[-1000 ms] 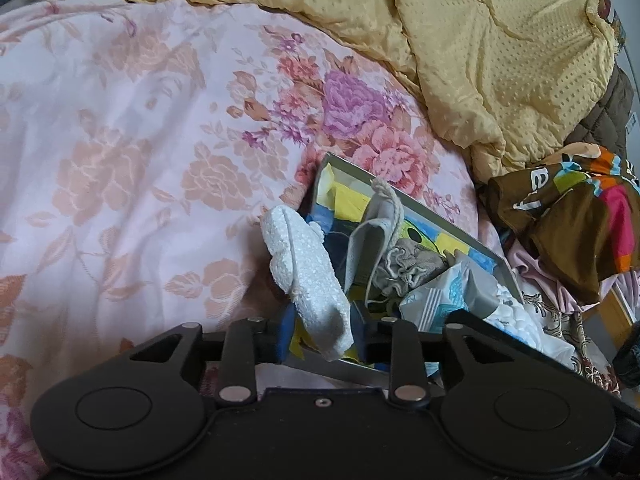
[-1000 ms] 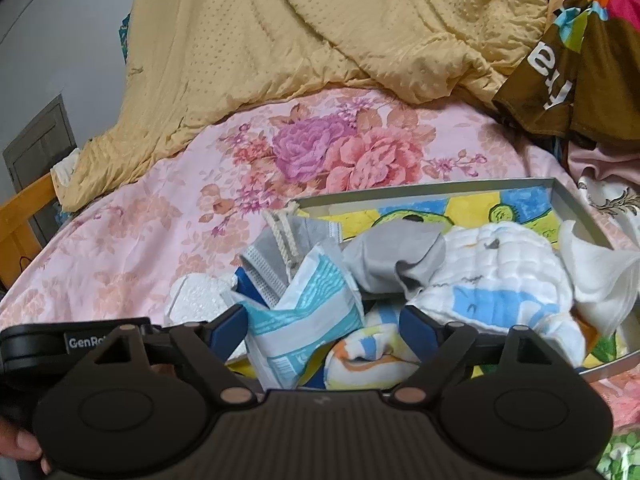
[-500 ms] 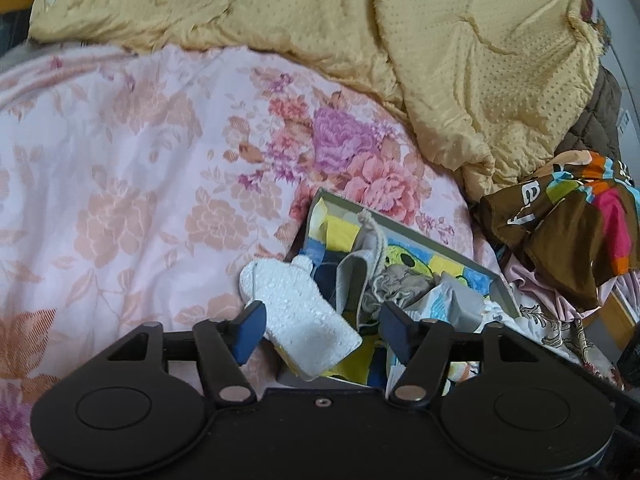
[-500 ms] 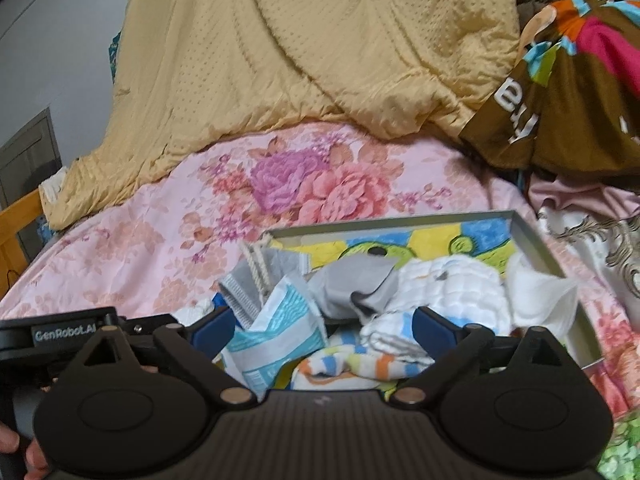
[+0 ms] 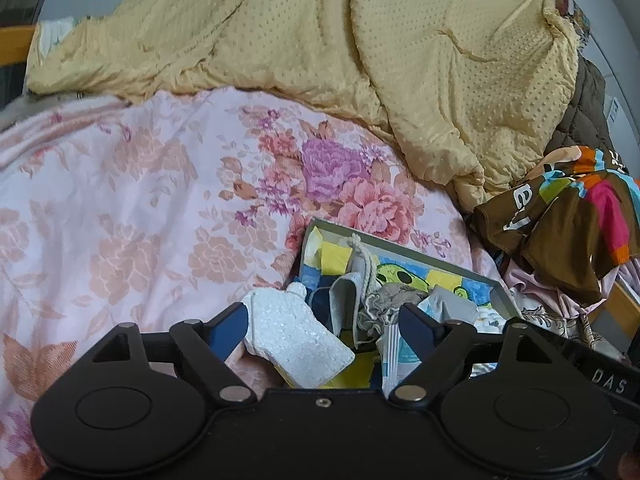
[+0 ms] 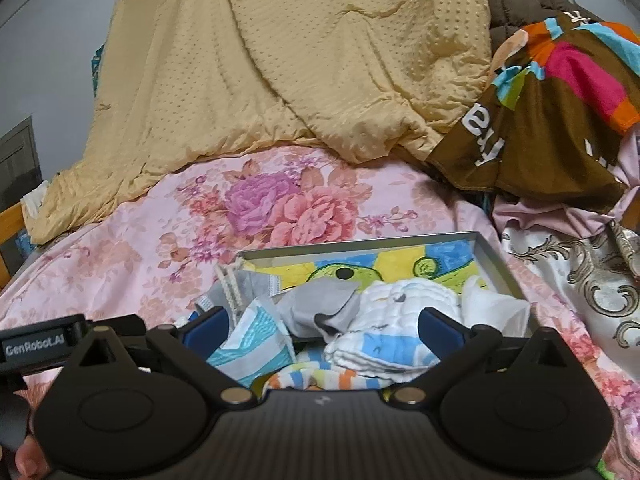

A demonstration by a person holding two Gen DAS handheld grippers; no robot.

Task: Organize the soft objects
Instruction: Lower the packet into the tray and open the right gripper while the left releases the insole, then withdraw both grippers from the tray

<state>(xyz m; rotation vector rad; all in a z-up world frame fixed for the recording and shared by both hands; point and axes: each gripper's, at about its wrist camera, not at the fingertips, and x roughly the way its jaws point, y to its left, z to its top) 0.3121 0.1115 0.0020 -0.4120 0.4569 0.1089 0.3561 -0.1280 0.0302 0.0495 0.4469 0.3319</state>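
Observation:
A grey tray (image 5: 400, 246) (image 6: 360, 242) with a cartoon-printed bottom lies on the bed, filled with several soft things. A white bumpy foam-like piece (image 5: 296, 340) rests on the tray's near left corner. It lies between the opening jaws of my left gripper (image 5: 324, 314), and the pads do not press on it. Beside it are a grey drawstring pouch (image 5: 360, 280) and a teal-striped cloth (image 6: 252, 344). My right gripper (image 6: 322, 316) hovers over a grey cloth (image 6: 320, 304) and a white quilted cloth (image 6: 400, 320). Its jaws are opening wide and grip nothing.
A yellow dotted quilt (image 5: 360, 40) is heaped at the back of the pink floral sheet (image 5: 120, 200). A brown, many-coloured garment (image 6: 540, 100) and pale patterned fabric (image 6: 580, 280) pile up right of the tray. The other gripper's body (image 6: 36, 346) shows at the left edge.
The left jaws, earlier shut on the white piece, have spread and let it drop onto the tray's corner. Both grippers have risen and drawn back a little. The right jaws widened slightly.

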